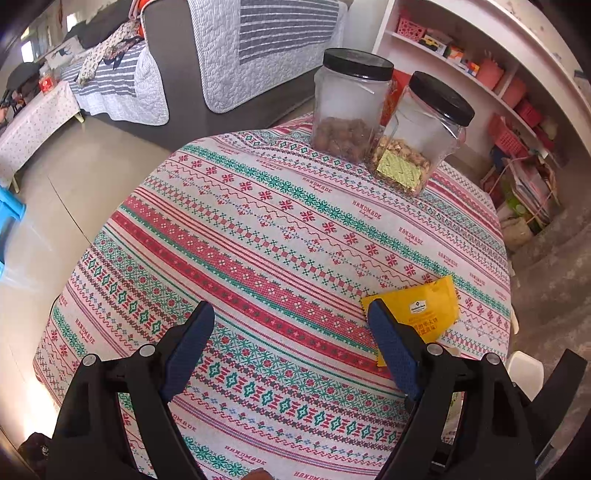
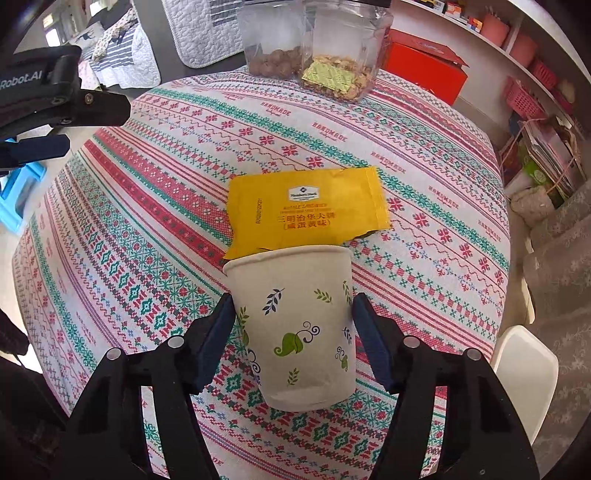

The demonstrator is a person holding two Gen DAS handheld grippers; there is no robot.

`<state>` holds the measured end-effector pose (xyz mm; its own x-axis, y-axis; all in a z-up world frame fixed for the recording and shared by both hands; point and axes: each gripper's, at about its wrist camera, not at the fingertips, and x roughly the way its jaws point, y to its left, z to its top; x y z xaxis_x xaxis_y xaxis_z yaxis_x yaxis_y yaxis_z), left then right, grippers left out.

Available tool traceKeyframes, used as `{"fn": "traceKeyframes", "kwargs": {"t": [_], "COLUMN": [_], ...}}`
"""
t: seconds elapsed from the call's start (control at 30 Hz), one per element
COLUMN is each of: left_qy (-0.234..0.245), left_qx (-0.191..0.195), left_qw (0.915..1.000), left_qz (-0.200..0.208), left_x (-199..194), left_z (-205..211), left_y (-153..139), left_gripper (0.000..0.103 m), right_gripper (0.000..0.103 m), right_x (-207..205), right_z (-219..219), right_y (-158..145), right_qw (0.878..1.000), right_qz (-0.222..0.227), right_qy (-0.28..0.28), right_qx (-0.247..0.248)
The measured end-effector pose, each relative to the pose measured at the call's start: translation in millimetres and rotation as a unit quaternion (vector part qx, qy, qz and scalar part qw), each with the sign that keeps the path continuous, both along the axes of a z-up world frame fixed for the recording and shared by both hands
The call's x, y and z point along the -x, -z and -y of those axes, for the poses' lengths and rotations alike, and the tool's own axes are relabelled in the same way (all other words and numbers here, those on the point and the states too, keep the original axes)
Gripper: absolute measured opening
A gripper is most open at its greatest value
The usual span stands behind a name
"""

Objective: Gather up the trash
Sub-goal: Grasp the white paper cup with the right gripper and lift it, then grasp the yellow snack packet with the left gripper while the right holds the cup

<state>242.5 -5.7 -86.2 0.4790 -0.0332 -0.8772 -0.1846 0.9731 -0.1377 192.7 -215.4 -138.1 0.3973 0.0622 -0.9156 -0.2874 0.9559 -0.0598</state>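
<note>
Counter cloth [image 2: 424, 155]: white ground with bands of red, teal-green and pale blue cross-stitch motifs — diamonds, snowflakes, zigzags — and small red lettering.
Wrapper [image 2: 306, 210]: mustard yellow, white badge, orange-red print.
Paper cup [image 2: 295, 332]: off-white with green leaves, navy sprigs and dark curls.
Jar lids [image 1: 358, 63]: black.
Jars [image 1: 345, 110]: clear; brown contents in one, tan pieces and a gold-green patterned packet in the other.
Fingers [image 1: 192, 343]: dark blue, dotted texture, on black bodies.
Box [image 2: 424, 70]: bright red.
Sofa cover [image 1: 258, 44]: white quilting with grey stripes.
Shelf baskets [image 1: 410, 26]: pink-red lattice.
Stool [image 1: 9, 218]: light blue.
</note>
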Motion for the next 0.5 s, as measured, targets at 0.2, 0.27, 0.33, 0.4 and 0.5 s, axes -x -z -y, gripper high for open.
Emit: {"fn": "traceKeyframes", "kwargs": {"t": [0.2,0.27,0.33,0.4,0.5], "left_qy": [0.032,0.071,0.129,0.187,0.267], "left_qx": [0.002,-0.005,-0.019,-0.041,-0.073], "left_qw": [0.9995,0.9972,0.9904,0.9797,0.9584], "left_qz": [-0.01,-0.022,-0.045,-0.06,-0.071], "left_x": [-25,-35,-44,-51,-56], "left_z": [26,45,72,100,139], "left_y": [3,8,19,29,44], "left_gripper": [0.083,0.083,0.083,0.083,0.083], "right_gripper": [0.06,0.06,0.06,0.061,0.061], "right_x": [0,3,7,12,17], "right_z": [41,60,77,91,107], "right_y": [-27,-36,-44,-49,-53], "right_qw": [0.998,0.995,0.993,0.991,0.989], "right_qz": [0.015,0.024,0.031,0.035,0.04], "right_qy": [0.066,0.089,0.109,0.122,0.138], "right_qx": [-0.016,-0.025,-0.035,-0.04,-0.044]}}
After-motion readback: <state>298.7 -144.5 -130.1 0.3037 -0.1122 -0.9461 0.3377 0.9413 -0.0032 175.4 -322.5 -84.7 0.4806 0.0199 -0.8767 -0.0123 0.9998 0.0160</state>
